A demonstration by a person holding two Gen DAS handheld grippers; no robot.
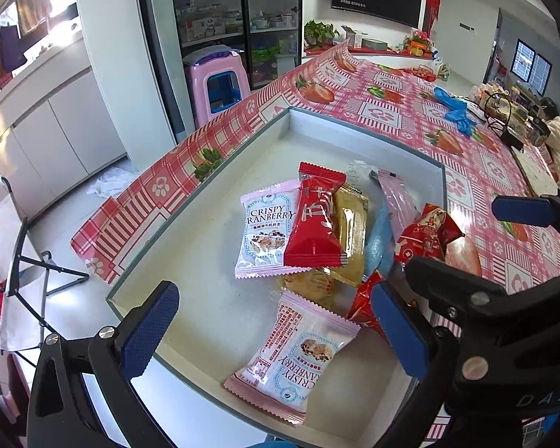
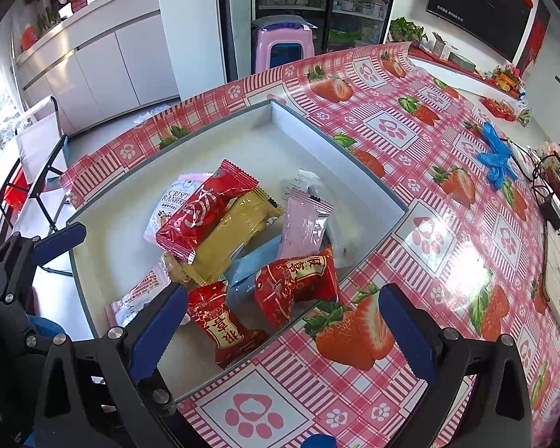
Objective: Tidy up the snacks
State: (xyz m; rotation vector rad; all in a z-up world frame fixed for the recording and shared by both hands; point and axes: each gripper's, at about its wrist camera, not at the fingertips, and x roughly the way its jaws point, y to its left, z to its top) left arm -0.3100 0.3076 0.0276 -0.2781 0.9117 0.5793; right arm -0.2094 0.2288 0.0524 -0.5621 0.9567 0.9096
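- Tray [image 1: 354,127]: a shallow white box with a grey rim on the strawberry tablecloth [image 2: 448,224]; all the snacks in view lie inside it, heaped toward its near right corner.
- Left gripper [image 1: 276,330]: jaws wide apart and empty, hanging above the near end of the tray; between its pads lies the near cranberry pack [image 1: 298,358], long axis running away from the gripper and tilted slightly right.
- Right gripper [image 2: 282,326]: jaws apart and empty, straddling the tray's near right rim; its left pad [image 2: 156,330] sits over the tray, its right pad [image 2: 407,330] over the cloth.
- Red sachet [image 2: 224,324]: just beside the right gripper's left pad, long axis pointing roughly along the fingers; a second red sachet [image 2: 298,283] lies across the rim, midway ahead of the jaws.
- Judged nearest: left gripper for the near cranberry pack, right gripper for the 2 red sachets.
- Heap behind: far cranberry pack [image 1: 265,231], red wrapper [image 1: 315,224], gold wrapper [image 1: 352,231], blue pack [image 2: 254,261] and pink stick [image 2: 304,224] overlap, so any one lifted may drag a neighbour.
- Obstruction: the tray rim crosses the right gripper's span; a straight descent could catch it.
- Blue gloves [image 2: 496,156]: well apart, far across the table.
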